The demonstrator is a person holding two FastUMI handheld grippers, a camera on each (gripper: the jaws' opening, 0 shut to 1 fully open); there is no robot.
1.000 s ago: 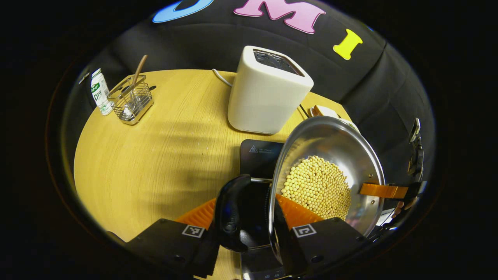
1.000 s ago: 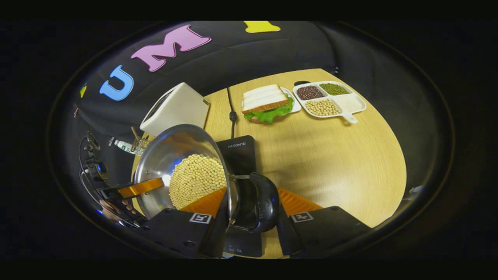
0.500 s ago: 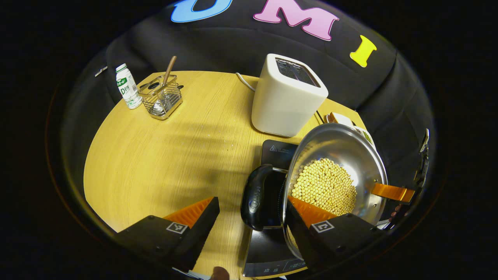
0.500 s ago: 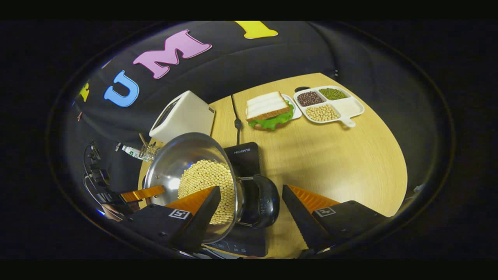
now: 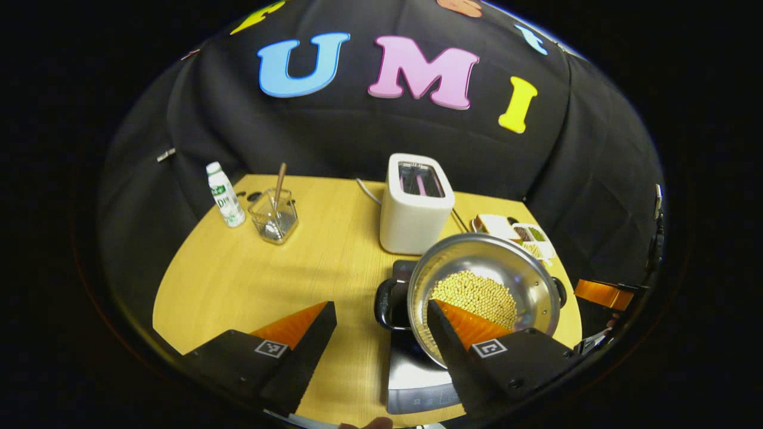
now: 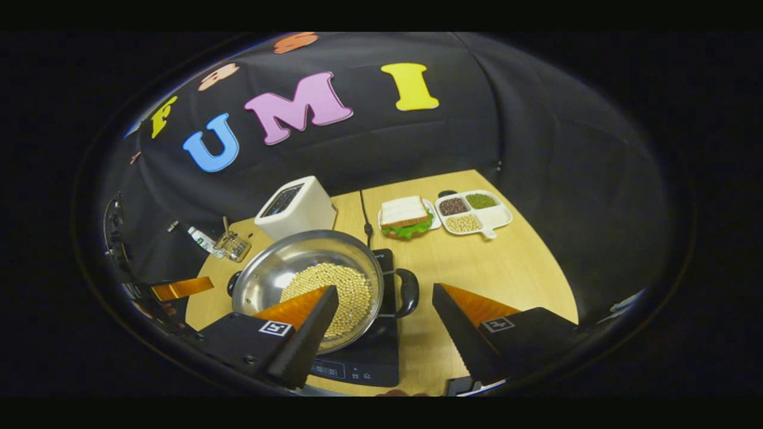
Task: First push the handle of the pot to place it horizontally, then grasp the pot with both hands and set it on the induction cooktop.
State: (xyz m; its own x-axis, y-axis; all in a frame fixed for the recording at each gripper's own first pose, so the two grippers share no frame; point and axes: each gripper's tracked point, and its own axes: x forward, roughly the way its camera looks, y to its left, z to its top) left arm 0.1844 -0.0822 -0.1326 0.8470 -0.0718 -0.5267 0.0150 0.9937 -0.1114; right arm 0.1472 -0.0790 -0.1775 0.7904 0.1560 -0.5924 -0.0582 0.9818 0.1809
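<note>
A steel pot holding pale beans sits level on the black induction cooktop near the table's front edge. Its two black handles point out to the sides. My left gripper hangs open above and in front of the pot's left handle, touching nothing. In the right gripper view the pot rests on the cooktop, and my right gripper is open, raised clear of the right handle. Each gripper also appears at the edge of the other's view.
A white toaster stands just behind the cooktop. A small bottle and a utensil holder stand at the back left. A sandwich on a plate and a divided dish lie at the back right of the wooden table.
Both grippers opened, let go of the pot's handles and pulled back and upward. The pot stays behind on the cooktop and looks smaller and farther off.
</note>
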